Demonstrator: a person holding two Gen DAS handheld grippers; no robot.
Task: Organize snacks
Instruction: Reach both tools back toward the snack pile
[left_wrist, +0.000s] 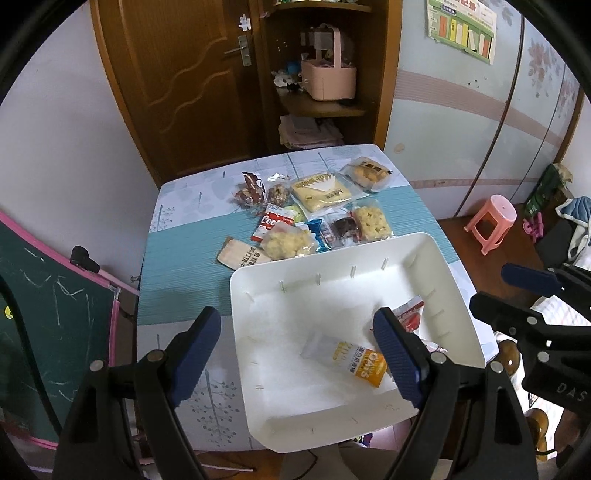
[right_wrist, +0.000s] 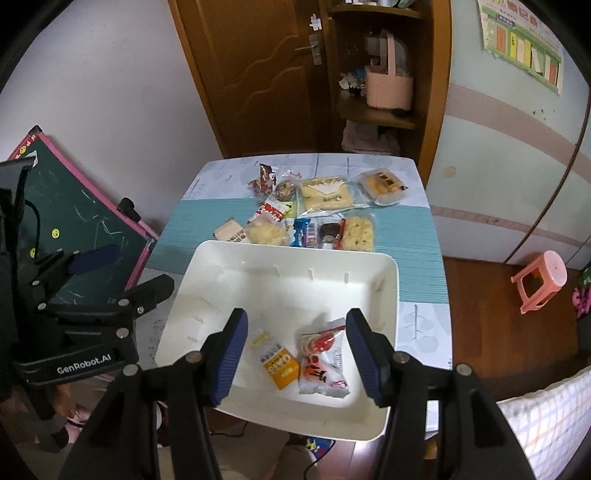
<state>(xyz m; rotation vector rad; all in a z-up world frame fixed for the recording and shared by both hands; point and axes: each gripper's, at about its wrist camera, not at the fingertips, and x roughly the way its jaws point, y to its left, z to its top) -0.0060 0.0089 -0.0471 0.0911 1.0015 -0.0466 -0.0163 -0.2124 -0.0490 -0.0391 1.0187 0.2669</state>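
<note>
On the far left we see one green chalkboard (left_wrist: 48, 314) with a pink frame, leaning by the wall. Next comes the surface (left_wrist: 184, 251), under a blue-and-white patterned cloth. Our left tool (left_wrist: 295, 354) hangs above its near edge, its two blue pads spread wide apart with nothing between them.

Across the far half of the surface lies a loose cluster of snack packets (left_wrist: 314, 206); we count about eleven, though the overlapping ones in the middle are hard to separate. Among them, left to right: one dark red packet (left_wrist: 251, 190), one brown paper packet (left_wrist: 242, 253), one red-and-white cookie packet (left_wrist: 271, 221), one large pale yellow packet (left_wrist: 321, 190), one clear pack of puffed pieces (left_wrist: 371, 218), one pack with an orange cake (left_wrist: 367, 171).

Nearer us sits one white tray (right_wrist: 207, 273), overhanging the surface's near edge. Inside it are two packets, touching: one orange oats packet (right_wrist: 279, 363) and, to its right, one red-and-white packet (right_wrist: 323, 360). Our right tool (right_wrist: 295, 356) hovers over these two, its pads partly apart and gripping nothing.

On the floor at far right stands one pink stool (right_wrist: 541, 280)
</note>
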